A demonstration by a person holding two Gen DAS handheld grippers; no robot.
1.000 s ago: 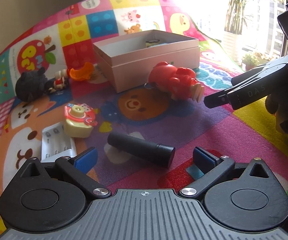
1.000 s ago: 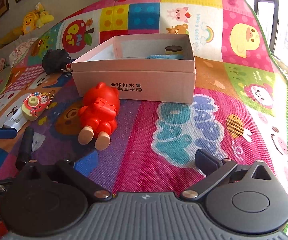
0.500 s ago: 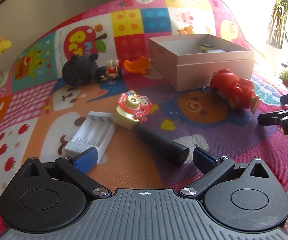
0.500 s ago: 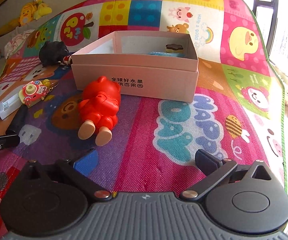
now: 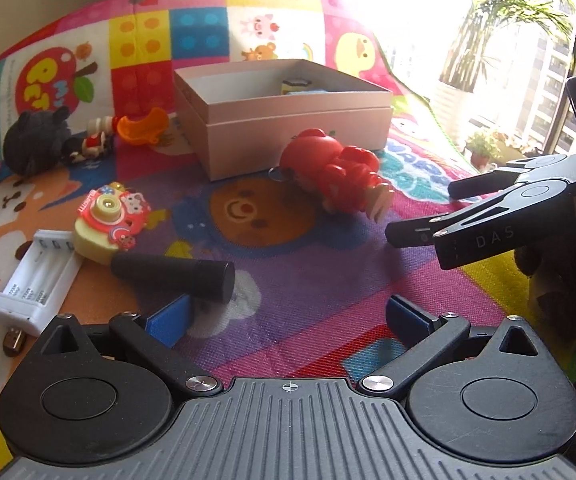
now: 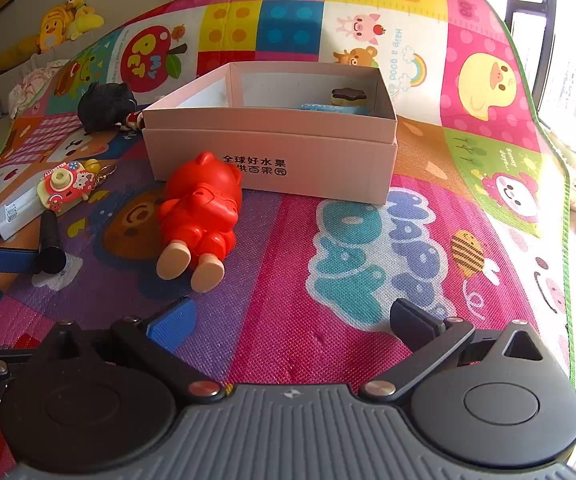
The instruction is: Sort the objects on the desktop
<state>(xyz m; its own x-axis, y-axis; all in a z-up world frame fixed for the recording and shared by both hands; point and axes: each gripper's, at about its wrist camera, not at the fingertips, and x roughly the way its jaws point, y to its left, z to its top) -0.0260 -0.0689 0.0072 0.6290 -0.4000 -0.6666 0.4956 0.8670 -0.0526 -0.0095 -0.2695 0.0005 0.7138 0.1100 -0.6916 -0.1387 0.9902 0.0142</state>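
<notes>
A pink open box (image 5: 296, 120) (image 6: 272, 152) stands on the play mat and holds two small items. A red pig toy (image 5: 336, 172) (image 6: 200, 212) lies in front of it. A black cylinder (image 5: 172, 276) (image 6: 50, 240) lies just ahead of my left gripper (image 5: 288, 320), which is open and empty, its left pad close to the cylinder's end. My right gripper (image 6: 292, 320) is open and empty, low over the mat near the pig's feet. It also shows in the left wrist view (image 5: 488, 216).
A toy camera (image 5: 108, 220), a white battery charger (image 5: 36, 280), a black plush (image 5: 36, 144), a small doll (image 5: 96, 144) and an orange piece (image 5: 144, 128) lie left of the box. Plush toys (image 6: 68, 20) sit beyond the mat.
My left gripper has swung right and nearer the cylinder's end. My right gripper has edged forward toward the pig. No object has moved.
</notes>
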